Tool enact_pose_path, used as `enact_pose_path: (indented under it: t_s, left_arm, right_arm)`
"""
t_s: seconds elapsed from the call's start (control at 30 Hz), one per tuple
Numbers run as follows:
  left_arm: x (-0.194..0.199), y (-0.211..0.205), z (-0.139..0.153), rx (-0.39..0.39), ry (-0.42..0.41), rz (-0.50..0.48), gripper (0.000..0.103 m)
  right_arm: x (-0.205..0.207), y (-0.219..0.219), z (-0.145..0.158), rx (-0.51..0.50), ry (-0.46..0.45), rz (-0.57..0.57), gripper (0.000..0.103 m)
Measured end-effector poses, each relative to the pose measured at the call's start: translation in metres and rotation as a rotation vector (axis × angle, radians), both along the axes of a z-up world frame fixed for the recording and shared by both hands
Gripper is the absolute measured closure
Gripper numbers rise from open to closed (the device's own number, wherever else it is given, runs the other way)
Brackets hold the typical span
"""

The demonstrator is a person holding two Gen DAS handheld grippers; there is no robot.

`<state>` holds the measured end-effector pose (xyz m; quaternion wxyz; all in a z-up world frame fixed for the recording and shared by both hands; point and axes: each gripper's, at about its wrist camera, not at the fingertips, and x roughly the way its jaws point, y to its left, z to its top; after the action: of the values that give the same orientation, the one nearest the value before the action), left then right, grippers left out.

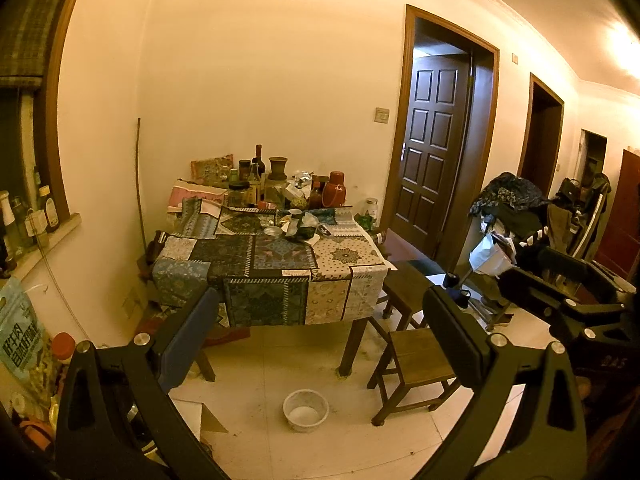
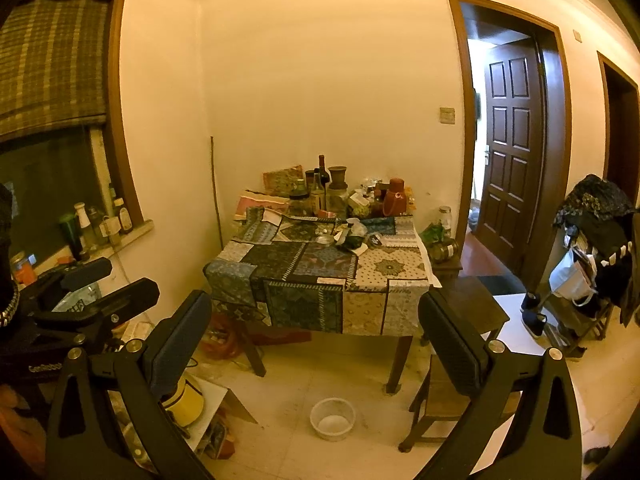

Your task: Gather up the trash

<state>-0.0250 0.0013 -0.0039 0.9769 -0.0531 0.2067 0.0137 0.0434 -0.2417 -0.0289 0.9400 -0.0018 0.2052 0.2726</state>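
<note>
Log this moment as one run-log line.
left tool: open, empty | right tool: open, empty | table: ahead, cluttered | white bowl: on floor

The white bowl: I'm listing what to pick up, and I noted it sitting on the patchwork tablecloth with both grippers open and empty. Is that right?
Not quite. The white bowl sits on the floor in front of the table, not on the tablecloth; both wrist views show it. The left gripper and right gripper are indeed open and empty.

"GenRobot" (partly cut) on left gripper (image 2: 116, 280)
</note>
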Motion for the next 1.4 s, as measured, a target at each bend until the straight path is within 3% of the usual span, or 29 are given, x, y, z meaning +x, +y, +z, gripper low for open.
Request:
enact_pose_path:
  t_s: [0.27,0.53,1.4]
  left_arm:
    - [-0.001,0.009,-0.008,-0.003,-0.005,0.001,0.001]
    - [0.003,0.002,0.005,0.007,-0.001,0.001,0.001]
    - [0.017,-0.005,0.005,0.024,0.003,0.023,0.001]
  right_arm:
    - [-0.002,0.004,-0.002,-0.008,-0.002,0.013,0.000]
    - [-0.002,0.002,-0.004,-0.009,-0.002,0.018,0.000]
    - [0.005,-0.001,-0.004,-0.005,0.001,0.023,0.000]
